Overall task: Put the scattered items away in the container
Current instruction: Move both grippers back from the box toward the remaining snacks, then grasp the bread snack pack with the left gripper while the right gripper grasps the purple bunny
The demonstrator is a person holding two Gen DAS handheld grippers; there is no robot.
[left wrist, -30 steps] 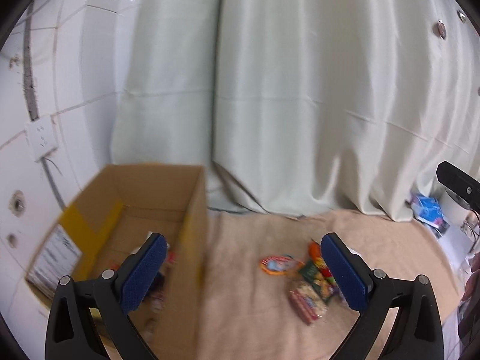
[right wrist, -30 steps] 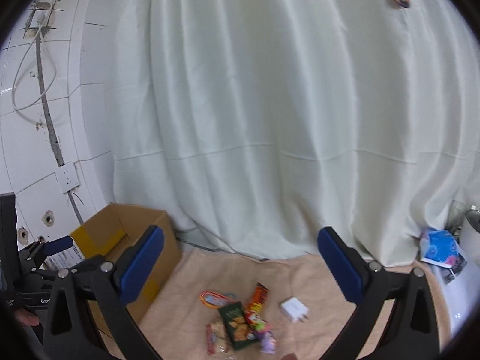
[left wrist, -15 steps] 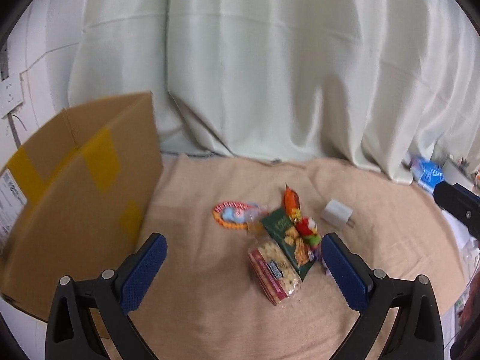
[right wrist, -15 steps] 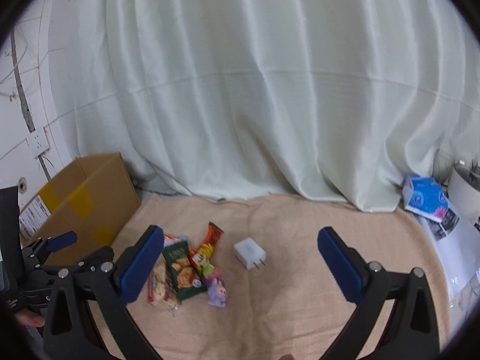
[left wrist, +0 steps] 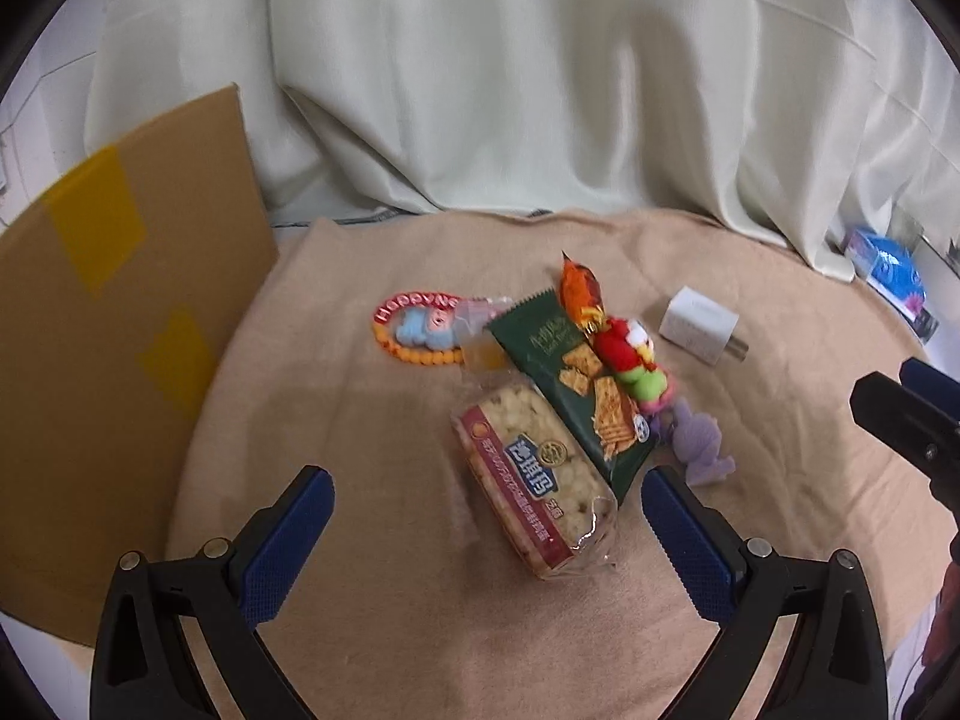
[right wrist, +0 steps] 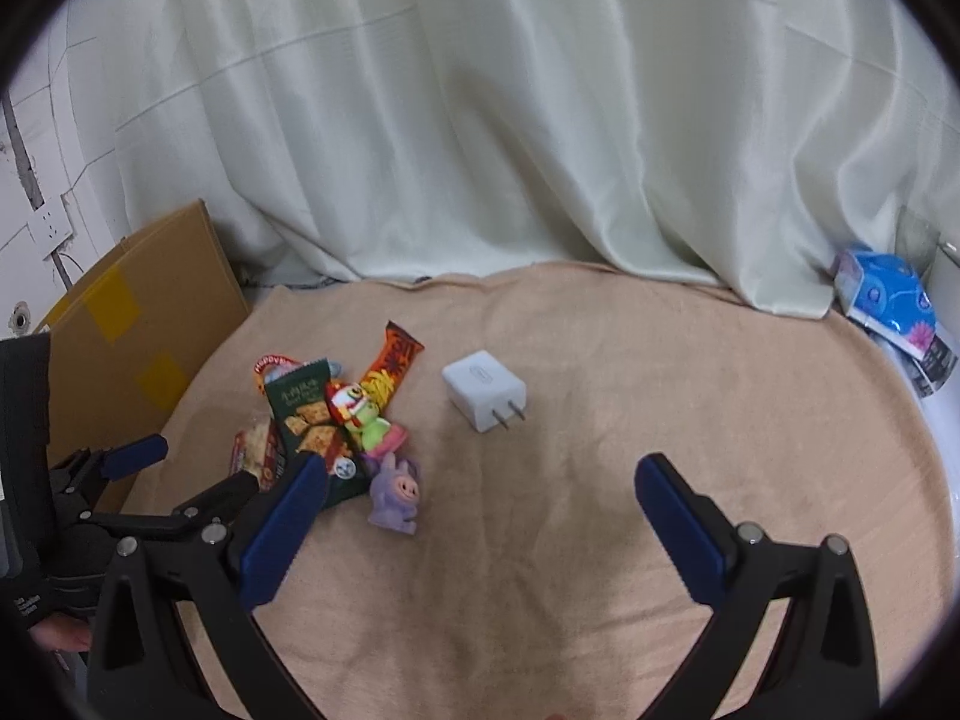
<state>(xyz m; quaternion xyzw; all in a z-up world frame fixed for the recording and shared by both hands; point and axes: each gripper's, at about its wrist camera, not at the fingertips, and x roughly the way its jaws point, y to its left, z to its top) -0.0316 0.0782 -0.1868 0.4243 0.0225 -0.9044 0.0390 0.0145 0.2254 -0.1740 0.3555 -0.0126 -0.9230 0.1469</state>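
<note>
A pile of small items lies on a tan cloth: a clear cracker pack, a green cracker packet, an orange snack bar, a red-green plush toy, a purple figure and a beaded toy ring. A white charger plug lies apart to the right. The cardboard box stands at the left. My left gripper is open just in front of the cracker pack. My right gripper is open, short of the charger plug, with the purple figure by its left finger.
A pale curtain hangs behind the cloth. A blue patterned pack lies at the far right edge. A wall socket sits on the tiled wall at left. A hand holds the left gripper's handle.
Both grippers have tilted down and moved closer to the pile. The left one swung right, away from the box's inside, so only the box's outer wall shows now.
</note>
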